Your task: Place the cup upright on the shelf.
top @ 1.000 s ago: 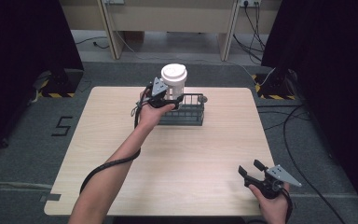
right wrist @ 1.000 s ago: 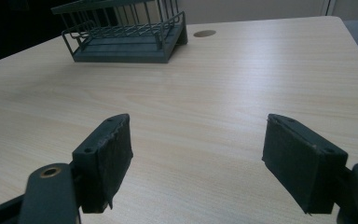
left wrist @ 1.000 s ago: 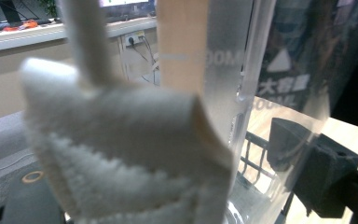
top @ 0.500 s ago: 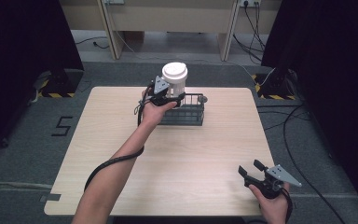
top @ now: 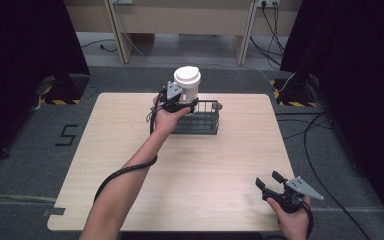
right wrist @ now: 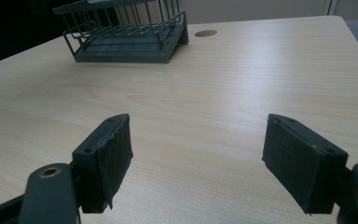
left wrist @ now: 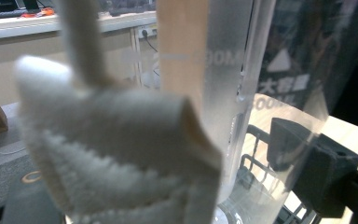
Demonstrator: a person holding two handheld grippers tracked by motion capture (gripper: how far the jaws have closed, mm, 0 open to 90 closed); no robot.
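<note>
Up at the far side of the wooden table, the left gripper has its jaws clamped around a see-through bottle with a white lid. The bottle sits upright right at the left end of the dark wire basket, though from the high view it's hard to say whether its base is inside the basket or just above the rim. The left gripper view is super close up: the clear bottle wall has faint printed markings on it, and a white fabric strap hangs blurry in front. One black jaw pad shows pressed against the bottle on the right of that view, and bits of the basket wire peek through behind the plastic.

Down at the near right corner of the table, the right gripper is held in the person's hand with its jaws spread wide and nothing between them. Its own view shows both black pads well apart over bare wood, with the basket well off toward the far side and a small round hole in the tabletop just beside it.
</note>
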